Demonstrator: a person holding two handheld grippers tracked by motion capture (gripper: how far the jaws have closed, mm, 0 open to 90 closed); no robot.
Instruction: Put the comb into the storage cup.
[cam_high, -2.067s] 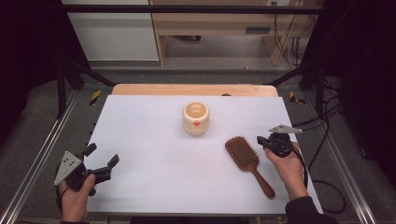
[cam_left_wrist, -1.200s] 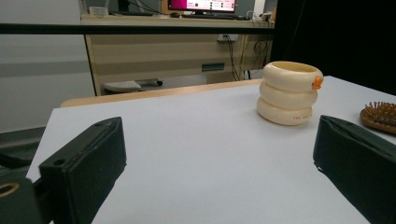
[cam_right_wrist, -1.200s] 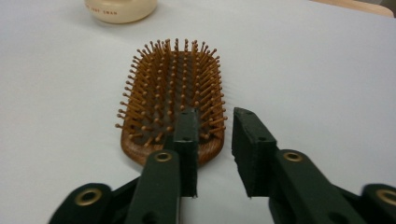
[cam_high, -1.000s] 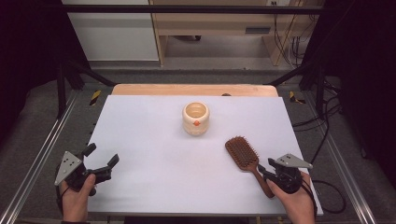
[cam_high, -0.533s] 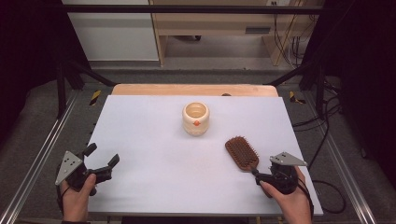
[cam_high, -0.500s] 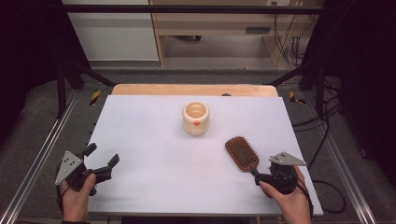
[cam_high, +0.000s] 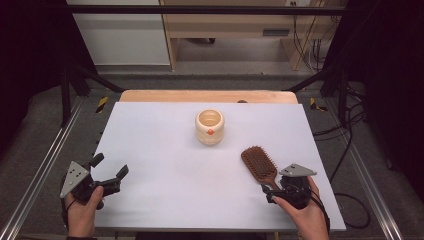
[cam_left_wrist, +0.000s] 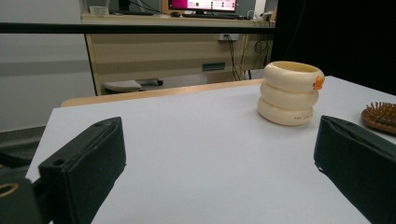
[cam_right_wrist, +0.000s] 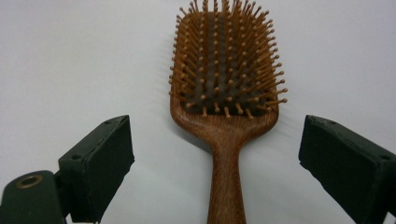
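A cream ringed cup (cam_high: 210, 127) with a small orange knob on its side stands upright near the middle of the white table (cam_high: 165, 185). Beyond the far edge, a wooden cabinet (cam_high: 235, 25) and loose cables (cam_high: 305, 30) sit on the grey floor.

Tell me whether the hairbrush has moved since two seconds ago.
Yes. The hairbrush has slid a little towards the table's near edge, farther from the cream cup.

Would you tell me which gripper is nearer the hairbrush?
Right. The right gripper straddles the hairbrush handle, fingers open; the left gripper sits across the table.
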